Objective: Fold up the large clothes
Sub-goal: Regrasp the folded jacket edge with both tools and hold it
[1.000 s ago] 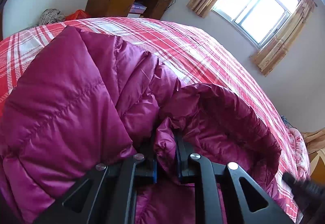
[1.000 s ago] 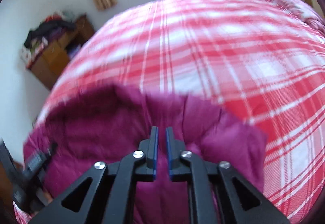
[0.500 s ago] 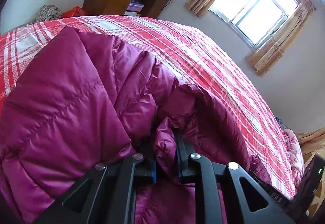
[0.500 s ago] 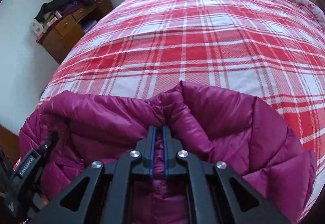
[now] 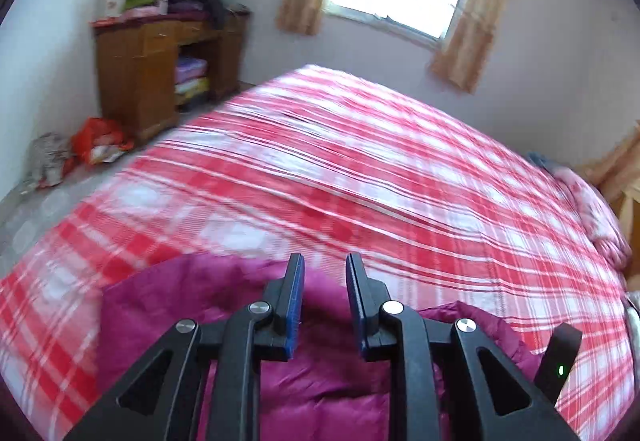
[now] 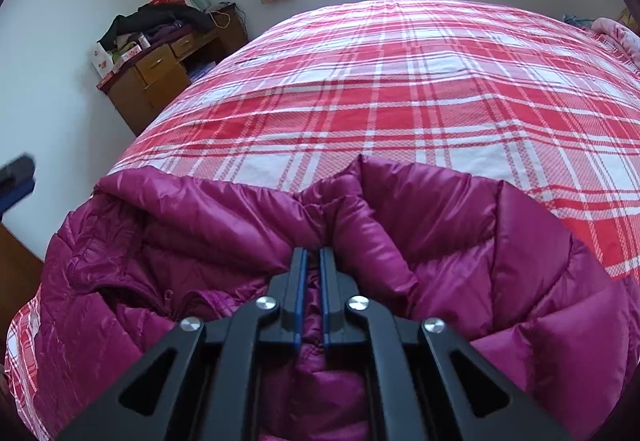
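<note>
Now our left tool [image 5: 323, 273] has just been opening, empty above the magenta jacket [image 6: 224, 225]; our right tool [image 6: 313, 261] pinches its fold.

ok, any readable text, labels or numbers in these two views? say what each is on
No text can be read in either view.
Print on the white box on the wooden desk: too small to read.
Print on the red bag on the floor: blurred.
On the jacket: no label or brand showing.
</note>
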Tool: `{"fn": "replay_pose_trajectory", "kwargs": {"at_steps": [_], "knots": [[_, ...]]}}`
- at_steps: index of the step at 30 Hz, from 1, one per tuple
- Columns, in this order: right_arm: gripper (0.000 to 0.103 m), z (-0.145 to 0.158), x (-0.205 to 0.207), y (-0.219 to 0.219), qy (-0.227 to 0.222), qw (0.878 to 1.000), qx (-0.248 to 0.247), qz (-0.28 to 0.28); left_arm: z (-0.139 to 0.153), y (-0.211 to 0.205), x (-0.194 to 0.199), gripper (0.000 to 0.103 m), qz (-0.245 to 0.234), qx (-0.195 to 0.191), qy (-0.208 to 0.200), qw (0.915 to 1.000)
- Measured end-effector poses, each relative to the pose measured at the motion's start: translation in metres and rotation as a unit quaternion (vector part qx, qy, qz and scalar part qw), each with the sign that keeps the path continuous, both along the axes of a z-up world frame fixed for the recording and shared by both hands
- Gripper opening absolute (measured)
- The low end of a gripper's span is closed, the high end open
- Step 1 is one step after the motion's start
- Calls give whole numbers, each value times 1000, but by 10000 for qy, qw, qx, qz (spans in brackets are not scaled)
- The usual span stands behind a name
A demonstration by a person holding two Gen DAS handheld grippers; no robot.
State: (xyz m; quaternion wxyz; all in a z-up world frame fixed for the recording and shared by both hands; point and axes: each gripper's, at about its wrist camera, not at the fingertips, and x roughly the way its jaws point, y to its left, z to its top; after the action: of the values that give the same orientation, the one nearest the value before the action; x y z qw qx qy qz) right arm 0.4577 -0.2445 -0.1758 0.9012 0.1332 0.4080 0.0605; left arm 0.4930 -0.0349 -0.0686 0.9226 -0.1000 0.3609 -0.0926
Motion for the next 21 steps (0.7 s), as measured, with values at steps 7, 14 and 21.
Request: {"fn": "replay_pose_trajectory", "kwargs": {"at_steps": [7,14,21], "knots": [[6,-4,-1,-11,-10,9989,458,29,-83,0,26,22,132,1090,847,9903],[5,-2,-1,-11,8,9983,576,-13,-100,26,3,22,204,268,460,9984],[23,44,0,9,-229,9996,94,-125,-99,21,5,22,195,293,424,9985]]}}
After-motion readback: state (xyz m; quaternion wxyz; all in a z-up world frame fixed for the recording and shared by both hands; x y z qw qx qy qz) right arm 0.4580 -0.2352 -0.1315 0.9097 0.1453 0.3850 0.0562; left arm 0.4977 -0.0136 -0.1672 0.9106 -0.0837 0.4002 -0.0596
